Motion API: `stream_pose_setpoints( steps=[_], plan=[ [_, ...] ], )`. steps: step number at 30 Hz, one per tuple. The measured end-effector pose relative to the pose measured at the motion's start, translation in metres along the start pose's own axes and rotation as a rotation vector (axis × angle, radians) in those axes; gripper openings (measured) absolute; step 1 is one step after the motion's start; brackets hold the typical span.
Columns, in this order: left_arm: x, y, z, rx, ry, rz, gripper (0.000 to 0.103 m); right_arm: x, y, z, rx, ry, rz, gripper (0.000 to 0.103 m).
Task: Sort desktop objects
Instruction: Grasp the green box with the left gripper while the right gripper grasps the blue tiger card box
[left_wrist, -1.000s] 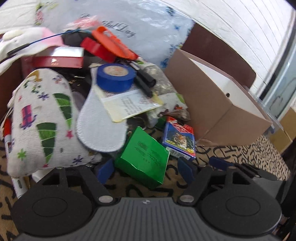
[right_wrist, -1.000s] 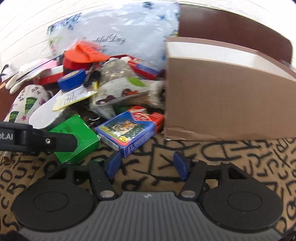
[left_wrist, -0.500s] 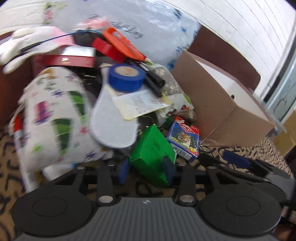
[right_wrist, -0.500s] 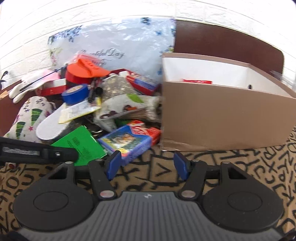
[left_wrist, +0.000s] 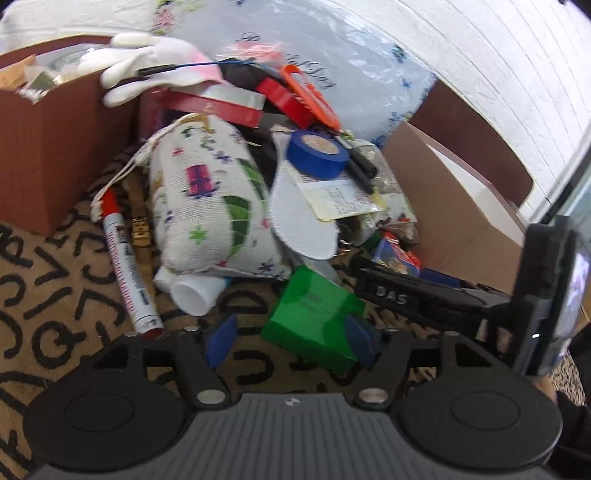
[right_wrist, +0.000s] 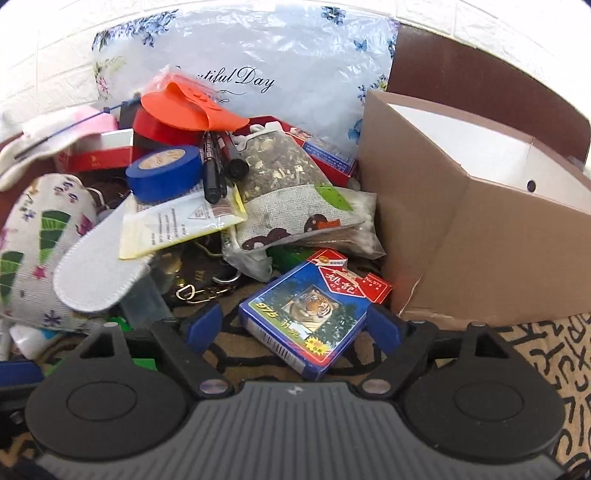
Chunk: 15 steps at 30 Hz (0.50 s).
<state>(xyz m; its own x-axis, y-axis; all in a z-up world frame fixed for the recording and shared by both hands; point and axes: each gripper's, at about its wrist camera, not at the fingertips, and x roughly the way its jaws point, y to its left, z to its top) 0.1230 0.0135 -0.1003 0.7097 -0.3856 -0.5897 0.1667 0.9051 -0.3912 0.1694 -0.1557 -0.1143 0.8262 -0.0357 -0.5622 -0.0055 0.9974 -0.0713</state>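
Green box (left_wrist: 314, 314) is sitting between the left hand-held gripper's (left_wrist: 291, 338) parted fingers; the blue card pack (right_wrist: 310, 314) between the right's (right_wrist: 295, 328), also parted — either risking slipping off-centre.

Letter-patterned mat (left_wrist: 55, 295) beneath, white brick wall (left_wrist: 498, 74) behind.

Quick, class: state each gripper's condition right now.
Left gripper: open, fingers either side of the green cardboard box, not holding it.
Right gripper: open around the blue tiger-print card box.
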Motion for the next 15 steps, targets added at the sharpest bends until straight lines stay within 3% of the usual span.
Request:
stream_pose_setpoints(
  steps=[1, 4, 10, 14, 15],
  plan=[
    [0.0, -0.003, 0.0, 0.017, -0.003, -0.005, 0.071, -0.001, -0.002, -0.002, 0.003, -0.008, -0.003, 0.072],
    [0.004, -0.015, 0.002, 0.076, -0.008, -0.015, 0.078, -0.007, -0.011, -0.007, -0.001, -0.011, 0.028, 0.069],
    [0.02, -0.029, 0.006, 0.143, 0.02, 0.003, 0.08, -0.04, -0.026, -0.028, -0.022, -0.016, 0.014, 0.052],
    [0.028, -0.028, 0.004, 0.144, 0.039, 0.007, 0.078, -0.052, -0.053, -0.041, 0.076, 0.021, -0.011, 0.052],
    [0.031, -0.028, 0.004, 0.136, 0.055, 0.014, 0.07, -0.054, -0.054, -0.039, 0.081, 0.015, 0.006, 0.058]
  ],
)
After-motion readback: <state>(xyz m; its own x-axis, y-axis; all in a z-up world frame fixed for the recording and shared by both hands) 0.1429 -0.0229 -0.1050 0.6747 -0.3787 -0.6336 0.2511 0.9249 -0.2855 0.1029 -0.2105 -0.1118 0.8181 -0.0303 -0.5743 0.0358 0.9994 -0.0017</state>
